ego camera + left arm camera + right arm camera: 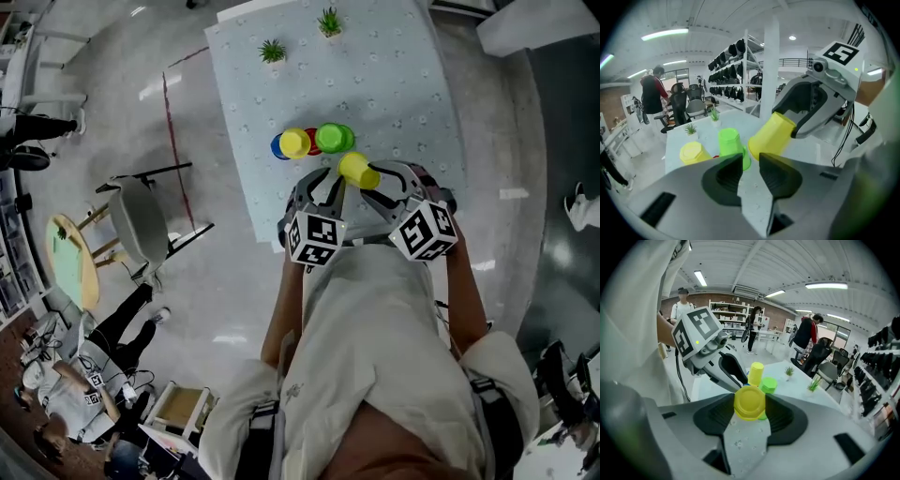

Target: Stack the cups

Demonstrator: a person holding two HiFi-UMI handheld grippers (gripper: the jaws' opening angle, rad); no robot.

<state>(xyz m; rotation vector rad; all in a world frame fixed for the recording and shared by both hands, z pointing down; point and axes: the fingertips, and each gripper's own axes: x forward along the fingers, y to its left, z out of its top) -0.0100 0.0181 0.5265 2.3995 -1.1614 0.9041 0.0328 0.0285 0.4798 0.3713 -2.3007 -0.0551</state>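
Jaws of right gripper (pixel 750 411) clamp yellow cup (pixel 749 402)

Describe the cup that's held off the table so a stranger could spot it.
Find the pale speckled table. Over its near end the right tool grips a tilted yellow cup. The other yellow cup sits low among the group.

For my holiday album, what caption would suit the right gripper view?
Right tongs grip a yellow cup, base toward the camera, above a table bearing a green cup and second yellow cup.
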